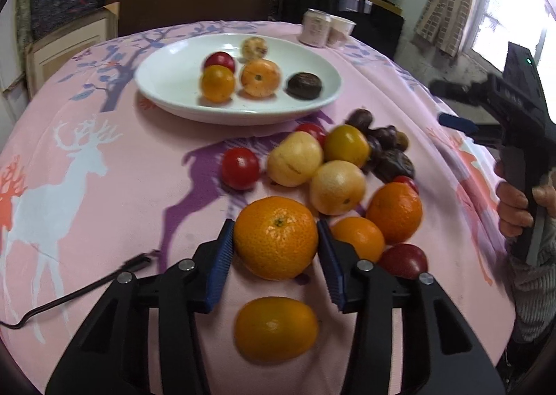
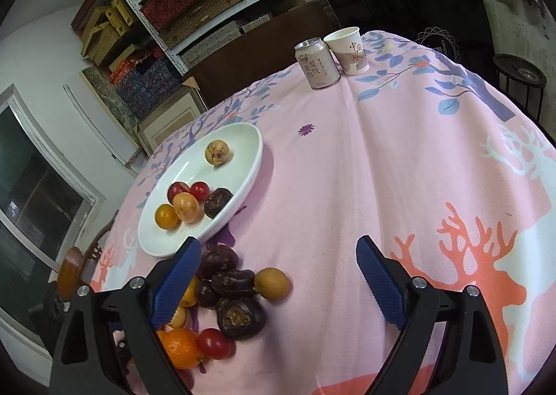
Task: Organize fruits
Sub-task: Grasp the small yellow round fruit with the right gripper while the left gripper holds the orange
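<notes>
My left gripper [image 1: 274, 223] is shut on a large orange mandarin [image 1: 275, 238], with its blue pads against the fruit's two sides on the pink cloth. More loose fruit lies around it: a small orange one [image 1: 276, 329] nearer me, pale yellow ones [image 1: 295, 158], a cherry tomato [image 1: 240, 168] and dark wrinkled fruits [image 1: 394, 164]. The white plate [image 1: 156, 82] beyond holds several fruits. My right gripper [image 2: 278, 240] hangs open over the cloth with nothing between its fingers. The dark fruits [image 2: 239, 320] lie by its left finger, and the plate [image 2: 257, 151] is to its upper left.
A drink can [image 2: 316, 63] and a paper cup [image 2: 349, 51] stand at the table's far edge. A black cable [image 1: 69, 297] runs over the cloth at the left. A hand [image 1: 514, 207] holds the right gripper [image 1: 448, 105] at the right. Shelves stand behind the table.
</notes>
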### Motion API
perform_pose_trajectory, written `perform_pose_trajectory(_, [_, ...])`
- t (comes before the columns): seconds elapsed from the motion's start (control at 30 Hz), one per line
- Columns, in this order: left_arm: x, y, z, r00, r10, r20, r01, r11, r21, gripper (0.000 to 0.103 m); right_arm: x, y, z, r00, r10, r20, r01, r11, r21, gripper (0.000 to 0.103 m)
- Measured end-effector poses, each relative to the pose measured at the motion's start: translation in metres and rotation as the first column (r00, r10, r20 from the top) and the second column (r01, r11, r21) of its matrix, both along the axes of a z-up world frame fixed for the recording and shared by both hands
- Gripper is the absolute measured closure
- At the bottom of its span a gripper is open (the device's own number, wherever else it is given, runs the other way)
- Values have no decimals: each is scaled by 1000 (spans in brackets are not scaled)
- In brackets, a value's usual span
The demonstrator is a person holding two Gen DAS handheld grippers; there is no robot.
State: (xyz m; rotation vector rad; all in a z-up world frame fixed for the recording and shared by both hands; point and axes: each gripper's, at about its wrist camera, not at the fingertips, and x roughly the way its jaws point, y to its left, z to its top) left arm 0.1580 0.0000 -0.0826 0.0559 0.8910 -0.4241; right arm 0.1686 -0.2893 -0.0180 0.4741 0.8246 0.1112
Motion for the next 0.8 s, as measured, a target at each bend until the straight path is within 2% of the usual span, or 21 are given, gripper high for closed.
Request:
perform_pose_trajectory(0.13, [12,30,2,988,155,-11,-156,987,-27,57,-3,9,-7,998,45,-51,-50,995,-84,11])
perform_pose_trajectory(0.23, [17,42,2,979,201,-33,-202,978,-57,57,-6,22,-14,992,90,-83,-103,981,-162,12])
perform_pose_trajectory(0.37, [17,41,3,978,205,-28,-206,977,-50,57,-8,24,-17,991,104,-85,-117,977,-175,29])
perform_pose_trajectory(0.43, [17,41,3,978,206,-29,-207,977,-52,57,-7,30,-20,990,106,-96,-126,966,-227,38])
perform_pose_trajectory(0.5, [16,41,3,978,206,-32,-208,977,-56,57,-5,40,-24,984,140,-114,-164,954,-252,54])
perform_pose_trajectory(0.63, [15,41,2,979,200,-36,-202,978,-55,57,-1,52,-26,980,166,-111,-193,933,-304,60])
perform_pose_trajectory(0.8, [16,39,-1,980,196,-41,-198,979,-40,57,7,55,-29,981,164,-109,-189,935,-301,62])
